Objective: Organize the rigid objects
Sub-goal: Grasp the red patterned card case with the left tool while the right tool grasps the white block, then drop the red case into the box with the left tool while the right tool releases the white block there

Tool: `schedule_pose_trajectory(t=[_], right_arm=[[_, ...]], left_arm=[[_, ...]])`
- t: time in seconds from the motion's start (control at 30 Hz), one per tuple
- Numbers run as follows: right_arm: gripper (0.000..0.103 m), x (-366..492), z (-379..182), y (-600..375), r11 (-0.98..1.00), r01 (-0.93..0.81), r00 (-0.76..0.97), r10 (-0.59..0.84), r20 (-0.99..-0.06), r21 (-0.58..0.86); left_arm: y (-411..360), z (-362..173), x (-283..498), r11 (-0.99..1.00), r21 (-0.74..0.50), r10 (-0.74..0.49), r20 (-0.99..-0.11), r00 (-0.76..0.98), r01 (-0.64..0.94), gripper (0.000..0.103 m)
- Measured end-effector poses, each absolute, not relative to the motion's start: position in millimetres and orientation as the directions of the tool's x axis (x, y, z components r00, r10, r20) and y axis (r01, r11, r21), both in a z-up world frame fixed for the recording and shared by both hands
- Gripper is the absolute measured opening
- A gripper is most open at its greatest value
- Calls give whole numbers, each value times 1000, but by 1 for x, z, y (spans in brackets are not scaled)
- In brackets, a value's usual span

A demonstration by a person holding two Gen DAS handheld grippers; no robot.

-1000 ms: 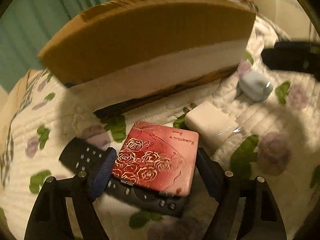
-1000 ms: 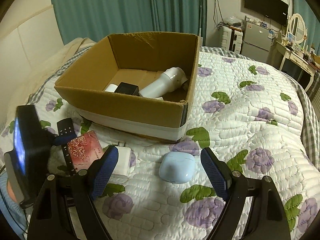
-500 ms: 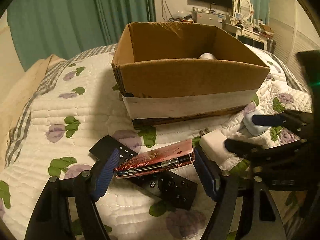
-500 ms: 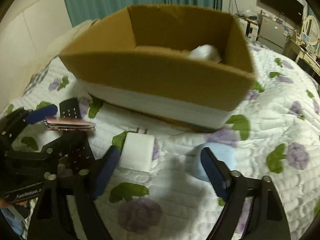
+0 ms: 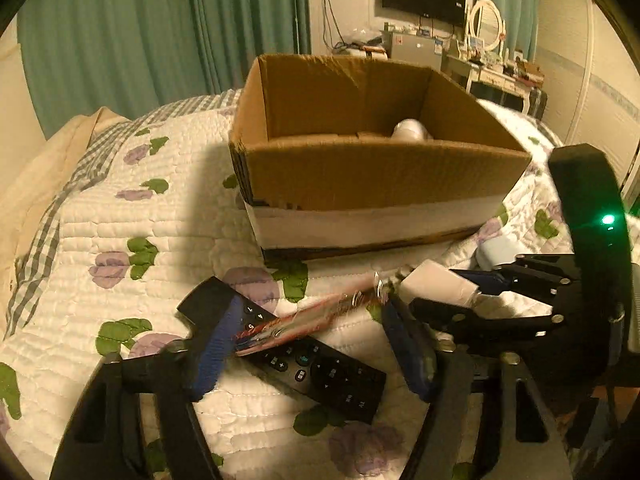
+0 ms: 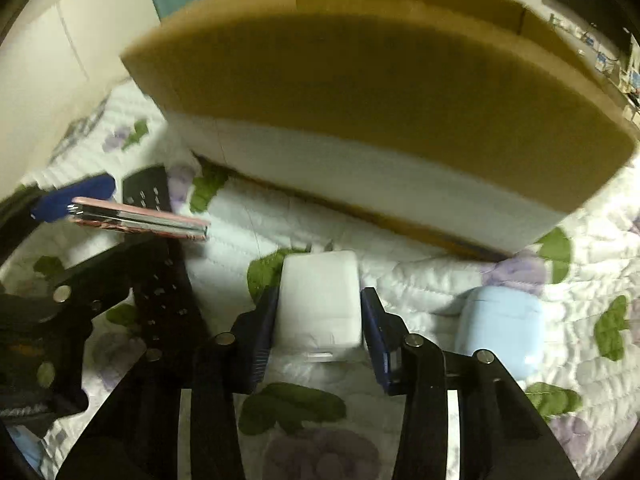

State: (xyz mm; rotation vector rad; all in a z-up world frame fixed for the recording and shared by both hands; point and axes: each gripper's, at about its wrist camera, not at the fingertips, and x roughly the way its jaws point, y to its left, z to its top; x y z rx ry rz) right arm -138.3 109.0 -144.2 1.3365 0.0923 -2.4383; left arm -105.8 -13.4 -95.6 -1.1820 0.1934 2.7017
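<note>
The red rose-patterned case is seen edge-on, its long axis running from lower left up to the right, its far end raised and blurred; it sits above the black remote, which lies on the floral quilt with its long axis running from upper left to lower right. The left gripper reaches low and forward toward the cardboard box, its blue pads at the case's two ends, apparently pinching it. The right gripper comes in low and level, its pads pressed against both sides of the white charger, whose prongs point toward the box. A pale blue earbud case rests on the quilt just right of it.
</note>
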Motion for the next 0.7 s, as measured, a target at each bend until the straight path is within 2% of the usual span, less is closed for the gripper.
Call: schedule_pose_trajectory(t=[0.03,0.23,0.5,0.63,0.7], right_arm=[[41,-136,-140,112,-936,337,-500,-273,-822,107],[41,-128,-125,131,-948,300,-536,-261,-803,109],[41,-129,-114,141,-952,280,-552,-262,-792,120],[41,-125,-110,143,-950,286,-556,-269,-787,122],[41,-119,-102,143,-949,295,-570,-267,-777,110]], left_arm=[[-15,-93,-107,-971,6,154,-743,-652,-237,23],[-2,-106,-114,-940,-73,266,-771,-579,-334,22],[35,-127,-124,-921,172,95,-769,-633,-348,22],[37,-123,-119,-921,186,85,-761,-643,-343,10],[32,-109,-111,-933,120,136,-757,-640,-340,10]])
